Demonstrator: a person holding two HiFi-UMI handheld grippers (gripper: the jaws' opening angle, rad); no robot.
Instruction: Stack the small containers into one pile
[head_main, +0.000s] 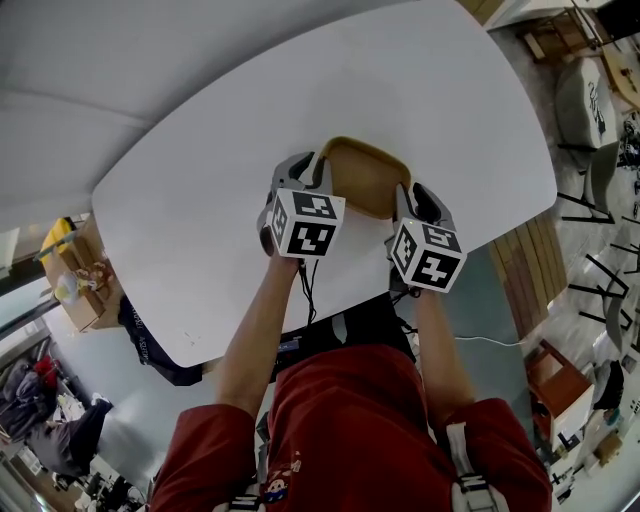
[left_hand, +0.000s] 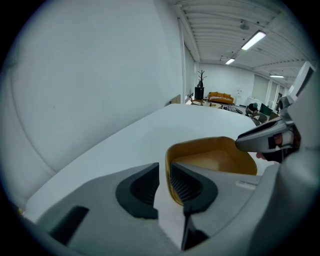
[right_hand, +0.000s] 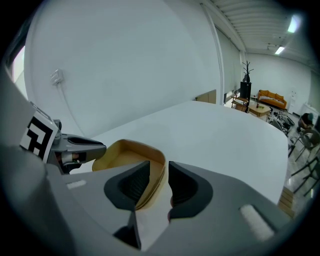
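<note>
The yellow container (head_main: 365, 175) is seen on the white table (head_main: 200, 220), flanked by both grippers. Its left rim is straddled by the left gripper (left_hand: 164, 172), whose jaws are parted narrowly, with bare table seen beside the wall. Its right rim is straddled by the right gripper (right_hand: 160, 172), jaws spread, nothing pinched.
</note>
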